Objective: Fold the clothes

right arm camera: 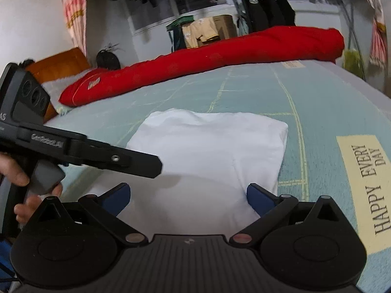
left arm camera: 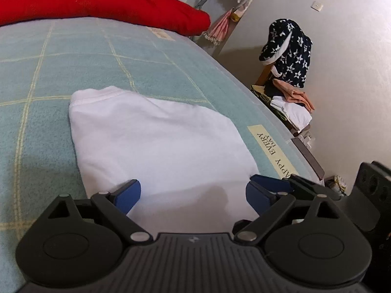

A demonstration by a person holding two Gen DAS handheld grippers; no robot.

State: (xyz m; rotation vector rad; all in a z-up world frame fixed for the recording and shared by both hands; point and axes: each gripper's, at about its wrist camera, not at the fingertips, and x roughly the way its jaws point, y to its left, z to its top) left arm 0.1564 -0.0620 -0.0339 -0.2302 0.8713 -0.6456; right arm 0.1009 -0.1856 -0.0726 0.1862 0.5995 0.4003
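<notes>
Now the folded white garment [left arm camera: 156, 144] lies flat on the light blue checked blanket [left arm camera: 73, 73], well in front of the red quilt [left arm camera: 97, 7]. Left gripper [left arm camera: 193, 191] and right gripper [right arm camera: 188, 199] both hover over the garment's near edge, jaws wide and empty.

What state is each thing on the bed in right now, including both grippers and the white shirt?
White garment: folded into a flat rectangle on the bed.
Left gripper: open, empty, over the garment's near edge.
Right gripper: open, empty, over the garment's near edge.
Red quilt: rolled up along the far side.
Blue blanket: spread flat.
</notes>
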